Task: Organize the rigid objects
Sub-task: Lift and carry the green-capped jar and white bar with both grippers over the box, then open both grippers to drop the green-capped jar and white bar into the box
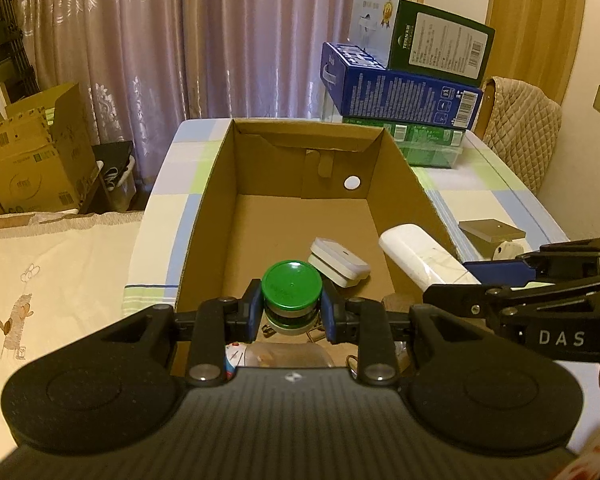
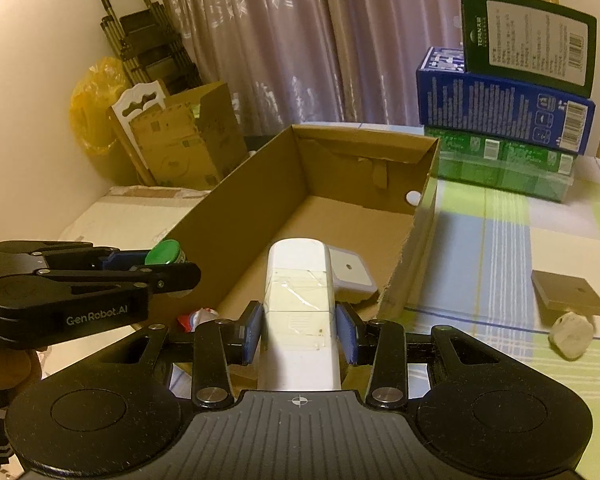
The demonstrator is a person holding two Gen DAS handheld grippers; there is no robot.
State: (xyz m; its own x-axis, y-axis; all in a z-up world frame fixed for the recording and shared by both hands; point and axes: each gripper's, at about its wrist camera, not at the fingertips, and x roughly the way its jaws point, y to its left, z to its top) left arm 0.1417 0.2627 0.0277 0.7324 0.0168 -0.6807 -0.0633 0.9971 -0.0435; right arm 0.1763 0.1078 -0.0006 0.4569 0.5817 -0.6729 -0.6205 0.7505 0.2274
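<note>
The left gripper point(image 1: 291, 307) has its jaws clamped on a green-lidded jar point(image 1: 292, 285), held over the near end of the open cardboard box point(image 1: 204, 216) on the counter point(image 2: 500, 232). The right gripper point(image 2: 299, 330) grips a long white device point(image 2: 299, 300) above the same end. A flat white gadget point(image 1: 338, 262) lies inside the box. Things beneath the left gripper are mostly hidden and hard to identify. Right of the box sit a brown block point(image 2: 568, 290) and a pale lump point(image 2: 572, 334), its nature unclear.
</note>
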